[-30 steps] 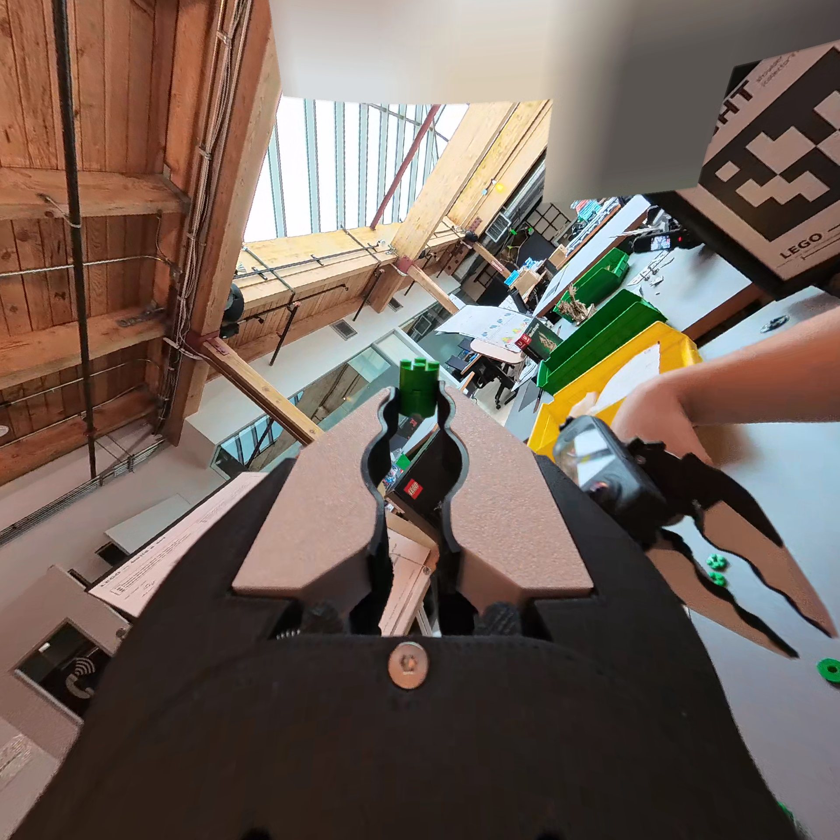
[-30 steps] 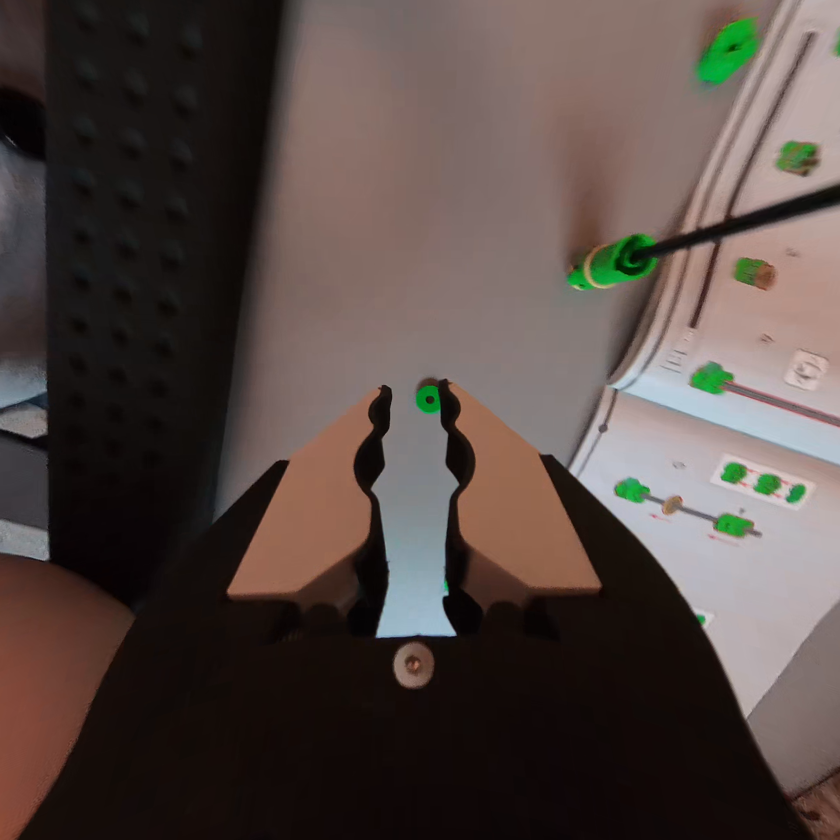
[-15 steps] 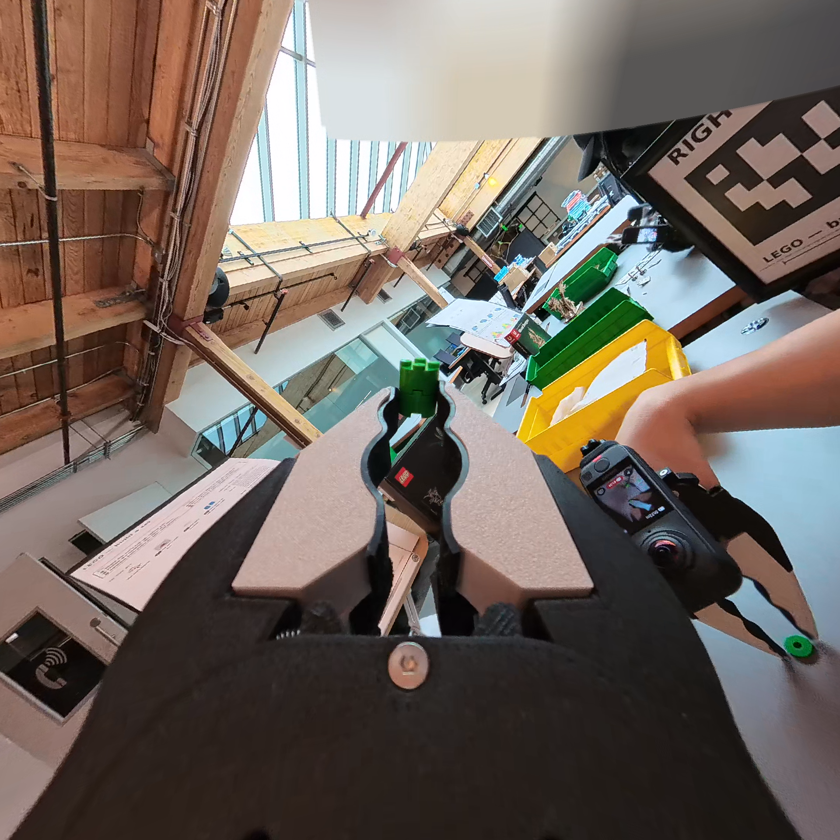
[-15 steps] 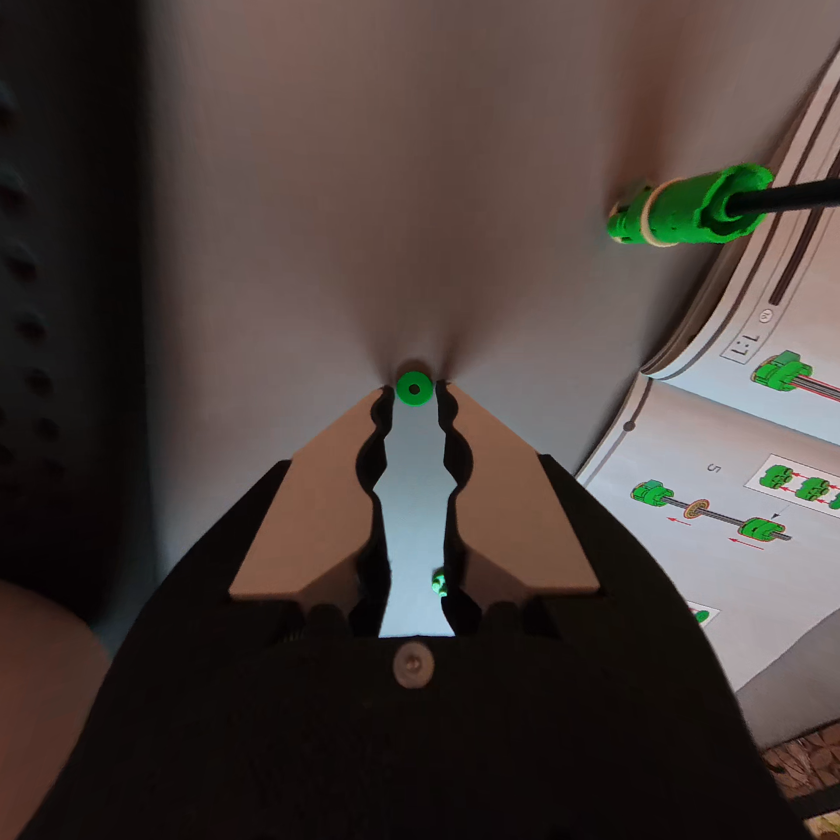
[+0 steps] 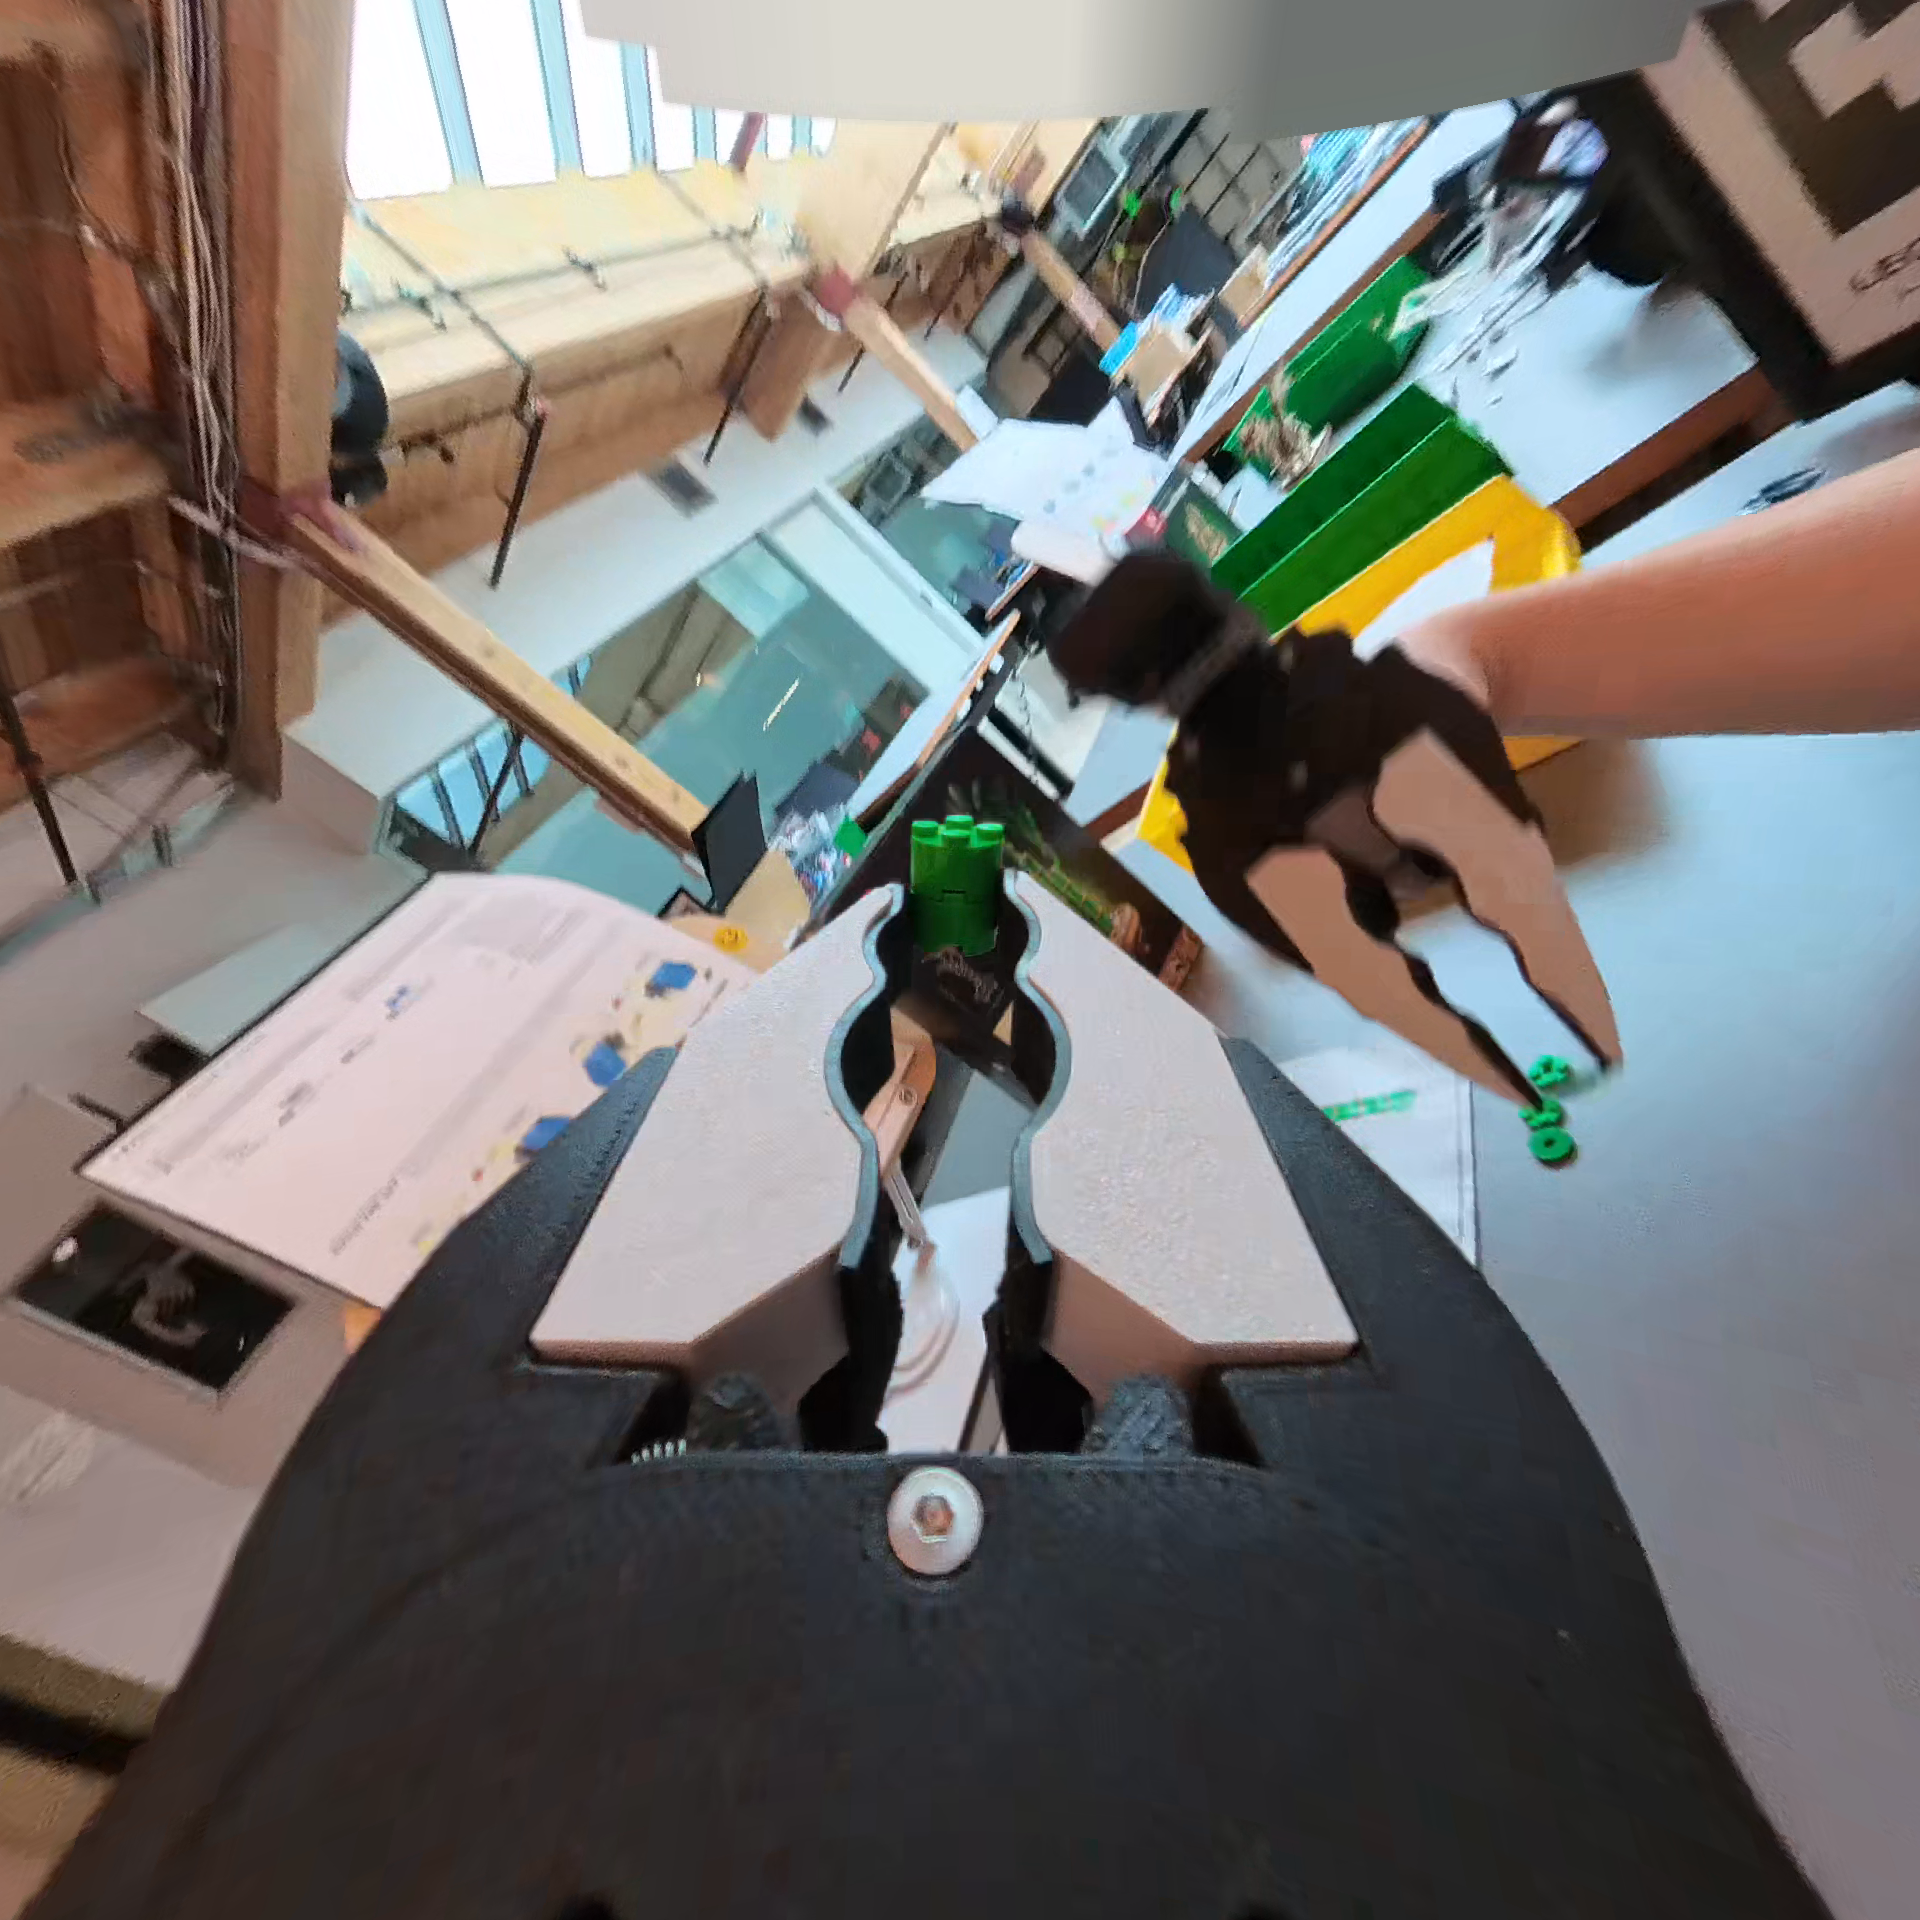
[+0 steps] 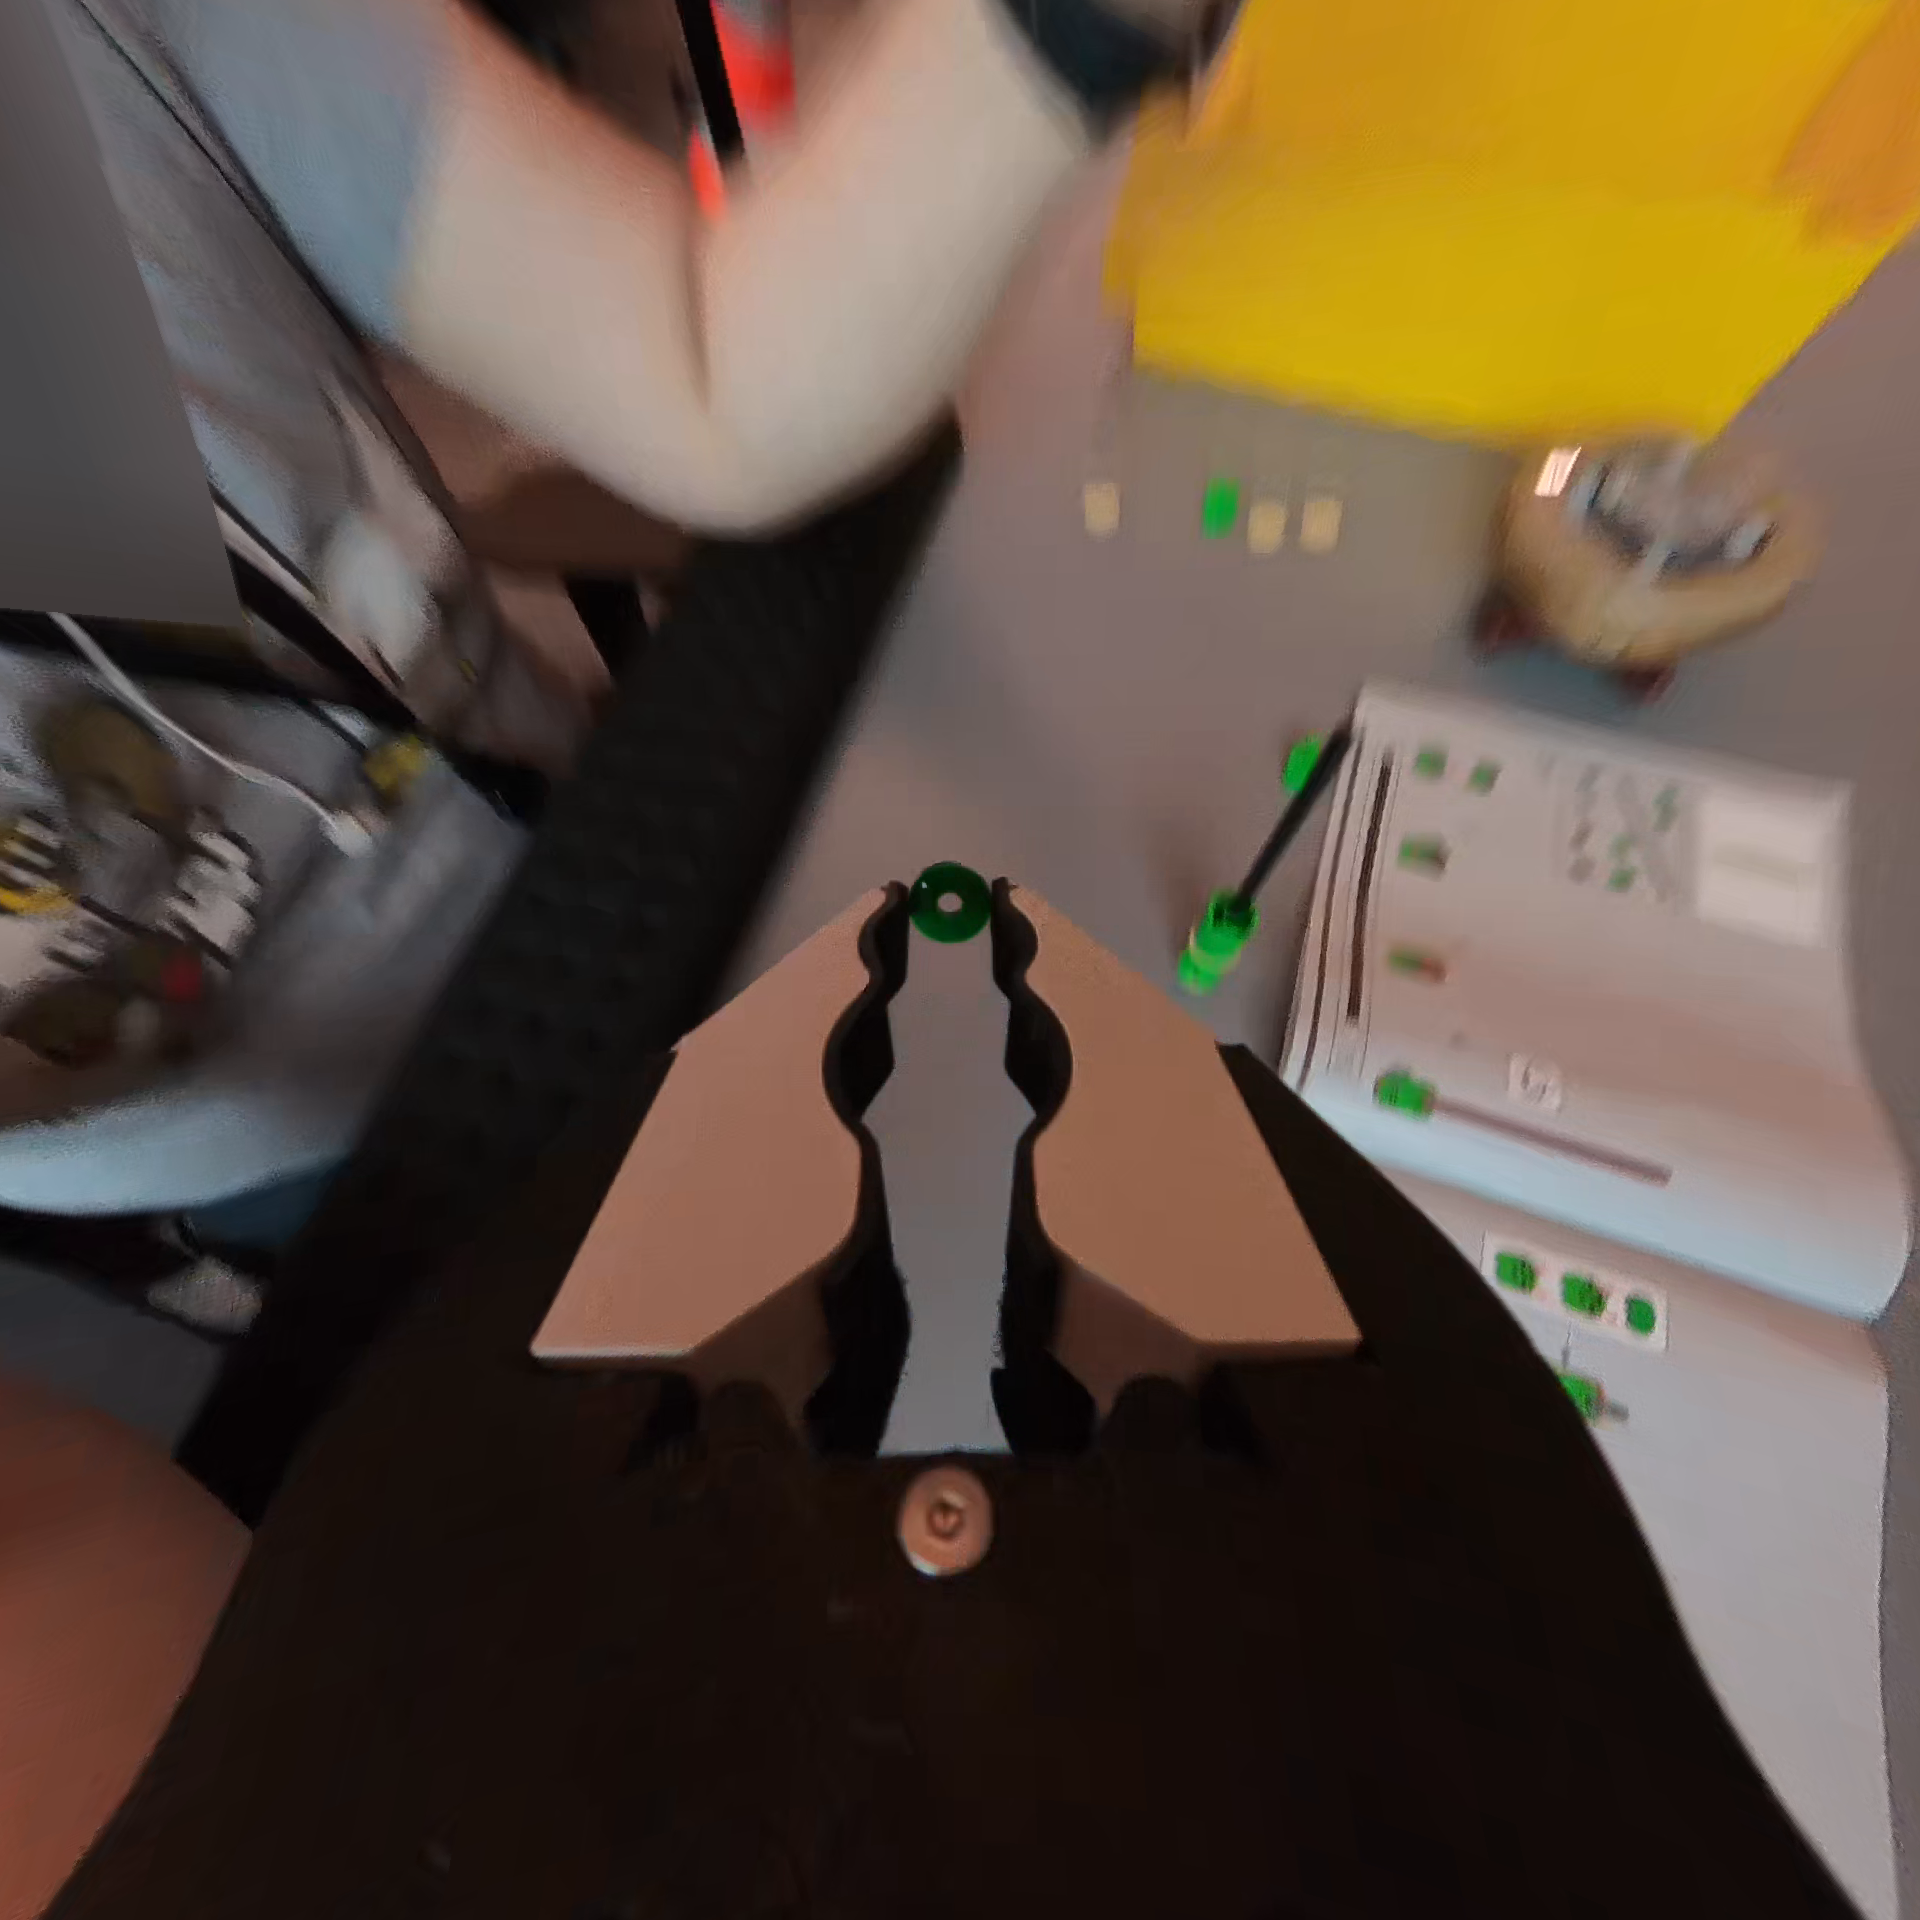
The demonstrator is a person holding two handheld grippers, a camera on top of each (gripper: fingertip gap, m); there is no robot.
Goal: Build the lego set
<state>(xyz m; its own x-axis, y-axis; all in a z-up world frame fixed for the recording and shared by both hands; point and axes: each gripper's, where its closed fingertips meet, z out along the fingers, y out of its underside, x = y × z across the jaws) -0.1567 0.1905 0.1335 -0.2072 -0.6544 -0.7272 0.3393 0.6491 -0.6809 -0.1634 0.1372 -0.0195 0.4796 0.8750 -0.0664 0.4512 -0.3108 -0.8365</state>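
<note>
My left gripper [image 5: 954, 902] is shut on a dark green round studded brick [image 5: 954, 873] and holds it up in the air at its fingertips. My right gripper [image 6: 948, 896] is shut on a small green ring piece [image 6: 948, 902] and holds it above the grey table [image 6: 1039, 644]. In the left wrist view the right gripper [image 5: 1558, 1075] is at the right, tips down close to the table, with small green pieces [image 5: 1550, 1141] by its tips. A black axle with green pieces [image 6: 1218, 940] lies beside the open instruction booklet [image 6: 1558, 987].
A yellow bin [image 6: 1455, 208] stands at the far right of the table, with green bins [image 5: 1351, 488] behind it. A black studded strip [image 6: 665, 883] runs along the left. A round brownish object [image 6: 1652, 551] sits near the bin. A person's forearm [image 5: 1714, 613] reaches in. My right fingertips sit around 15 cm from my left ones.
My right gripper closed on the green ring and lifted it off the table; its view pulled back. My left gripper tilted down toward the table, still holding the brick.
</note>
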